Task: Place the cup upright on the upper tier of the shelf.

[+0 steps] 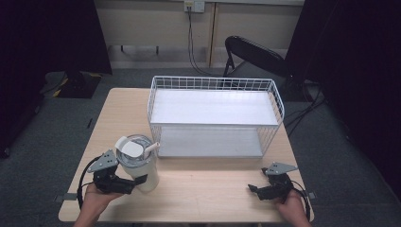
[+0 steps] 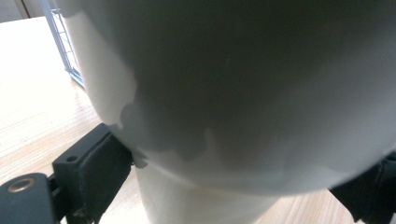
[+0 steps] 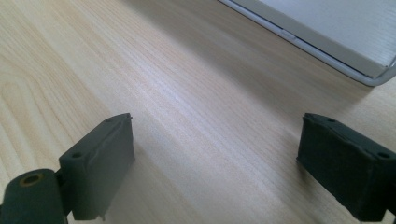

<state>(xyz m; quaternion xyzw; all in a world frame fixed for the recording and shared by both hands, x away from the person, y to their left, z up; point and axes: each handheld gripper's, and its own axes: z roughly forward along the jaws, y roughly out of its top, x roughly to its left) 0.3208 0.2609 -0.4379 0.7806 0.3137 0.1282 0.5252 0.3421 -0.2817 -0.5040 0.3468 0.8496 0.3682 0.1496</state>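
Observation:
A white tumbler [image 1: 138, 165] with a clear lid and a white straw stands at the front left of the wooden table [image 1: 208, 189]. My left gripper [image 1: 132, 183] comes in from the left and is shut on the tumbler's lower body. In the left gripper view the tumbler [image 2: 243, 93] looms very close, and both black pads [image 2: 100, 170] press on its sides. My right gripper [image 1: 257, 179] rests low at the front right, open, with bare wood between its jaws. The right gripper view has the same gripper [image 3: 215, 149] held wide over the tabletop.
A white two-level wire rack [image 1: 213, 124] stands across the middle and back of the table, its open front facing me. Its lower board [image 3: 327, 32] lies just ahead of the right gripper. A dark folding chair [image 1: 255, 52] stands behind the table.

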